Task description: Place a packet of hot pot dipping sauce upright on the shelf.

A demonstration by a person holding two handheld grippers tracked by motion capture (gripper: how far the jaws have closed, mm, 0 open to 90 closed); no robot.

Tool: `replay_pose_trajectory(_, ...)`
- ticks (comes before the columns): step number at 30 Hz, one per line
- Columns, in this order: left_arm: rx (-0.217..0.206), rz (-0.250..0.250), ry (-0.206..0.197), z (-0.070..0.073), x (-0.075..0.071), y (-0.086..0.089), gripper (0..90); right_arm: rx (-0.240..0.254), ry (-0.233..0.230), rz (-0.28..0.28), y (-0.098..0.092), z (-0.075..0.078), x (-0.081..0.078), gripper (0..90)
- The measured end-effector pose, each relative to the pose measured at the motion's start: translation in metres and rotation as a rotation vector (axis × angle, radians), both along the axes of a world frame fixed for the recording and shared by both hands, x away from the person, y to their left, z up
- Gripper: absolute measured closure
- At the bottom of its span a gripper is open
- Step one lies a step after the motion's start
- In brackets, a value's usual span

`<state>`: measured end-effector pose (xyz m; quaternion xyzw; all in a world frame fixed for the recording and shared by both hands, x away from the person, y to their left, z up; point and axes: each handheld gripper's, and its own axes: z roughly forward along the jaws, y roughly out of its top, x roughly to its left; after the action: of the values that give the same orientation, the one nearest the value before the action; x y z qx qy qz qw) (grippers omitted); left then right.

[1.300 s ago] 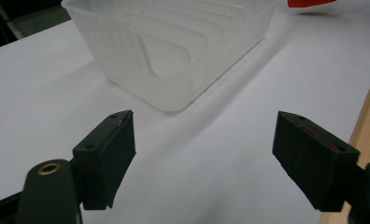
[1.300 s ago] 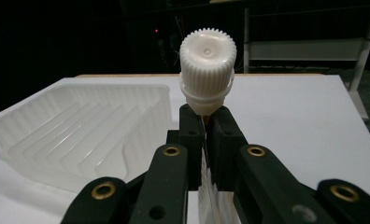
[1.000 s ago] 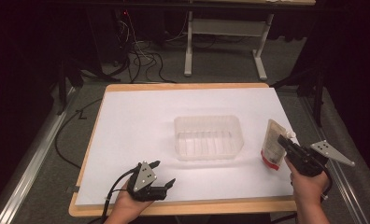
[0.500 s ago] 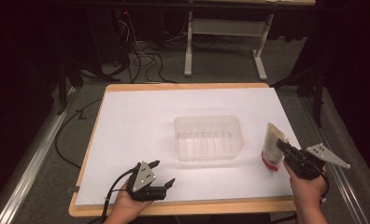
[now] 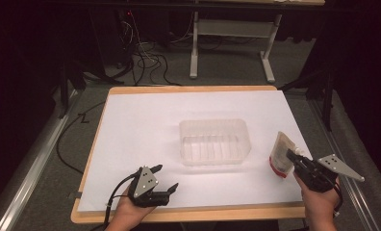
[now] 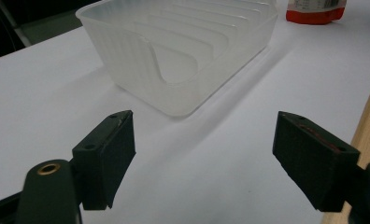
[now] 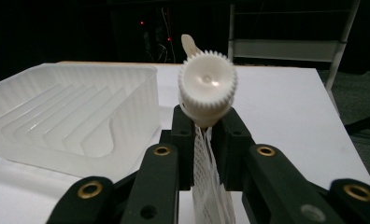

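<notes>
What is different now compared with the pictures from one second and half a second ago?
The right gripper has kept its place at the pouch; its jaws have just been opening a little, with the pouch's neck under the white cap between them. The pouch stands slightly more upright. The left gripper, open, and the clear tray stayed as they were.

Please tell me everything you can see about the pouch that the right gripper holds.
The pouch is a soft, flat, white packet with a red bottom band and a ribbed white screw cap. It stands near the table's right edge, right of the clear tray and apart from it. The right gripper has its fingers around the thin neck just under the cap; they have just been opening slightly.
</notes>
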<state>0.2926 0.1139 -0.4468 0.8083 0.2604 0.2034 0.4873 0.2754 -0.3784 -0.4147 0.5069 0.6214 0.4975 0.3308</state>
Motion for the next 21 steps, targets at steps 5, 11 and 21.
replay_pose_trajectory(5, -0.003, 0.000, 0.000, 0.001, 0.000, 0.002, 21.8, -0.014, 0.020, 0.005, 0.000, -0.003, -0.007, 73.3)
replay_pose_trajectory(11, -0.008, -0.003, 0.000, 0.001, 0.001, 0.001, 21.8, -0.047, 0.061, 0.023, 0.002, -0.011, -0.009, 62.3)
replay_pose_trajectory(21, -0.004, -0.011, 0.005, 0.000, 0.001, 0.000, 21.8, -0.091, 0.179, 0.022, -0.002, -0.035, 0.001, 72.0)
